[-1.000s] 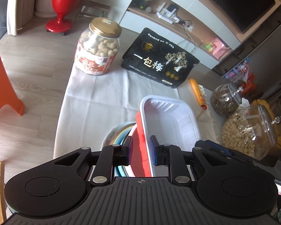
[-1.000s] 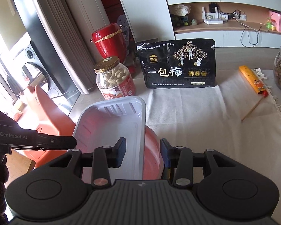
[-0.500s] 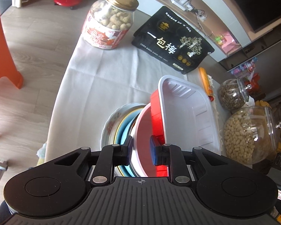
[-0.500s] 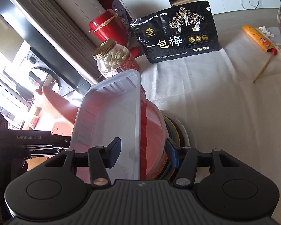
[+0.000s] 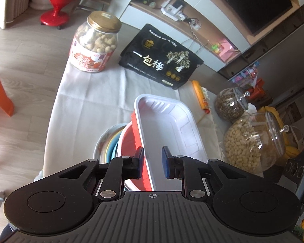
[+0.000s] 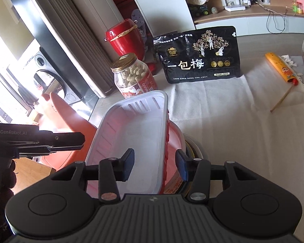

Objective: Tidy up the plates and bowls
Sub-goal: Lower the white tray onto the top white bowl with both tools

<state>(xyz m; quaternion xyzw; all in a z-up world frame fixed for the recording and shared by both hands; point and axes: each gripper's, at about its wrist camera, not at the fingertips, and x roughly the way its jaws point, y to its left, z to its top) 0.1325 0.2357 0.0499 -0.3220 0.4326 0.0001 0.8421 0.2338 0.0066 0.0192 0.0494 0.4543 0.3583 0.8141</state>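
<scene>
A white rectangular tray [image 5: 168,125] sits nested in a red tray [image 5: 147,174]. Both rest in a red bowl [image 5: 127,141] on top of stacked plates [image 5: 109,141]. My left gripper [image 5: 152,163] is shut on the left wall of the two nested trays, one pad outside the red tray and one inside the white one. My right gripper [image 6: 155,167] straddles the right wall of the white tray [image 6: 135,125]. Its jaws are closing, and gaps still show at both pads. The left gripper [image 6: 71,139] shows side-on in the right wrist view.
A white cloth [image 5: 91,105] covers the table. At the far end stand a peanut jar [image 5: 93,44] and a black snack bag [image 5: 160,60]. Two glass jars [image 5: 253,143] and an orange packet [image 5: 200,97] lie to the right. An orange chair [image 6: 71,117] stands off the left edge.
Both cameras tipped down over the stack half a second ago and have swung back. The right jaws spread wider, then narrowed again. The left grip looks unchanged.
</scene>
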